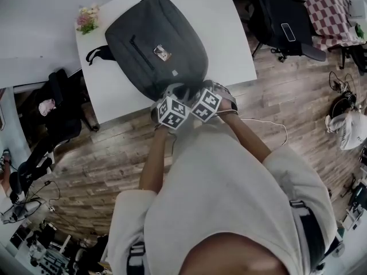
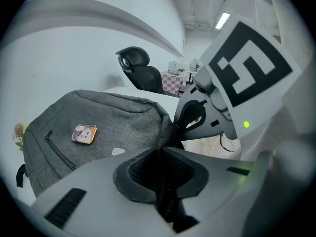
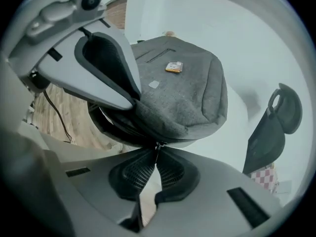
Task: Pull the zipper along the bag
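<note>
A grey backpack (image 1: 155, 44) lies flat on the white table (image 1: 229, 33), with a small orange badge (image 1: 162, 52) on its front. Both grippers sit side by side at its near end, their marker cubes touching. In the left gripper view, my left gripper (image 2: 159, 154) is shut on a fold of dark fabric at the bag's edge (image 2: 165, 127). In the right gripper view, my right gripper (image 3: 157, 151) is shut on the small zipper pull (image 3: 157, 145) under the bag's rim. Each gripper shows in the other's view, close beside it.
A small bunch of flowers (image 1: 87, 19) stands at the table's far left corner. A black office chair (image 1: 281, 22) and a checked cloth (image 1: 330, 10) are beyond the table's right end. A person in dark clothes (image 1: 51, 113) sits at the left. Wooden floor runs below the table's near edge.
</note>
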Demonstrator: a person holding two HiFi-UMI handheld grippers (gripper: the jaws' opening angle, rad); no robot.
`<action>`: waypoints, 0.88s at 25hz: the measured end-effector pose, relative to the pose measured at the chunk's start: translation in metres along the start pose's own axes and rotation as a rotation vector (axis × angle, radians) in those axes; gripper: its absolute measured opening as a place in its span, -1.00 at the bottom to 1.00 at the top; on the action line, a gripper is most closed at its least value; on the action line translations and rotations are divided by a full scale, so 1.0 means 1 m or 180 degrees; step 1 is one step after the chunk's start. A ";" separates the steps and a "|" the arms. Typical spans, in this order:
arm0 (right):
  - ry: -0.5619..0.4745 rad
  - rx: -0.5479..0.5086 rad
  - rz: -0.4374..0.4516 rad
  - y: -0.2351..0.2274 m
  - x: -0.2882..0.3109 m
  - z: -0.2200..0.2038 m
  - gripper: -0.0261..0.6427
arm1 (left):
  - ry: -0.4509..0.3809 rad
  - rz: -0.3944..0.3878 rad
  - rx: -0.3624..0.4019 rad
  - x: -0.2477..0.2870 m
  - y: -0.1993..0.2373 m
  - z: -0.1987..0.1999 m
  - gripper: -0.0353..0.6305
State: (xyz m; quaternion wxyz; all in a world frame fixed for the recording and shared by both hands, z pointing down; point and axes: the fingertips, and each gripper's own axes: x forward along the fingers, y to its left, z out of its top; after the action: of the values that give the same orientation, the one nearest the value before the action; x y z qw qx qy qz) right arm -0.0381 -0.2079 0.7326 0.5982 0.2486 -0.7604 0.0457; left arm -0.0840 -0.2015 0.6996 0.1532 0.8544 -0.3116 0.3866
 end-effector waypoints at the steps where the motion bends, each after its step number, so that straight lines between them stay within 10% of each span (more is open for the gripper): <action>1: -0.0031 0.0027 0.0062 0.000 0.000 -0.001 -0.86 | -0.0024 -0.0023 0.0021 -0.001 -0.002 0.001 -0.71; 7: -0.0164 0.0033 0.0271 -0.002 -0.001 -0.005 -0.86 | -0.0009 -0.0022 0.0431 -0.028 -0.009 -0.006 -0.15; 18: -0.0227 -0.0189 0.0357 -0.007 0.001 -0.004 -0.86 | 0.0738 0.0329 0.1793 -0.060 0.030 -0.087 -0.22; 22: -0.0175 -0.0210 0.0292 -0.026 0.003 -0.014 -0.86 | 0.0714 0.0290 0.1882 -0.045 0.022 -0.072 -0.27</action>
State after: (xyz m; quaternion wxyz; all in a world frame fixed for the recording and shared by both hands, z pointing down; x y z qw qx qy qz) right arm -0.0150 -0.2268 0.7331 0.5823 0.1948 -0.7882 0.0413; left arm -0.1621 -0.1632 0.7131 -0.0859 0.7991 -0.2048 0.5586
